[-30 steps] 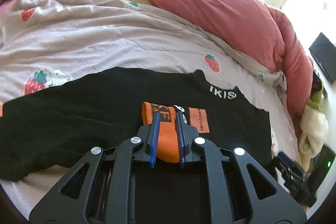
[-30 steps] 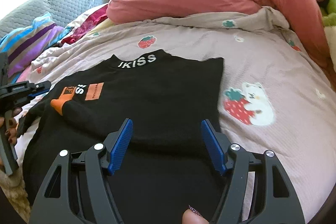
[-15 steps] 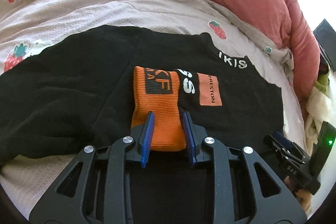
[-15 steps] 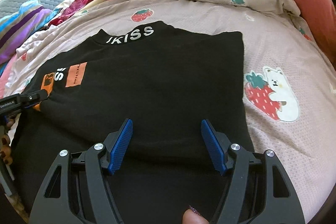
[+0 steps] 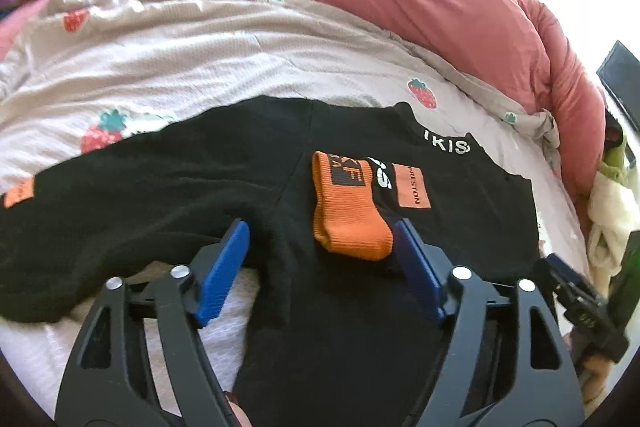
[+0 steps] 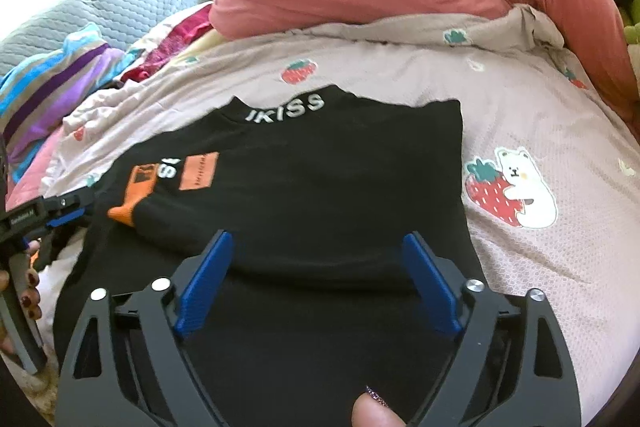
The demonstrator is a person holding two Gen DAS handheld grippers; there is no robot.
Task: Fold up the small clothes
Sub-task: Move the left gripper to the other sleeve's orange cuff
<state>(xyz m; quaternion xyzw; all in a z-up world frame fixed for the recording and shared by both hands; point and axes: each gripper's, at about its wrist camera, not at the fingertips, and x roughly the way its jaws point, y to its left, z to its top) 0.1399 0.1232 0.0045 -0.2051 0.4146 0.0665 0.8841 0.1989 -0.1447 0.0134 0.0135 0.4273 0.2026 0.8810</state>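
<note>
Strawberry bedspread (image 6: 540, 115), black top (image 6: 320, 187), orange cuff (image 5: 352, 215)

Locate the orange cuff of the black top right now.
In the left wrist view the orange cuff lies folded onto the chest of the black top, beside the orange patch, just ahead of the open left gripper.

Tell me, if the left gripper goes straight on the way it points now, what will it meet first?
Probably the black shirt lying on the bed; the open left gripper has just released the orange cuff, slightly right of centre. Depth is unclear.
</note>
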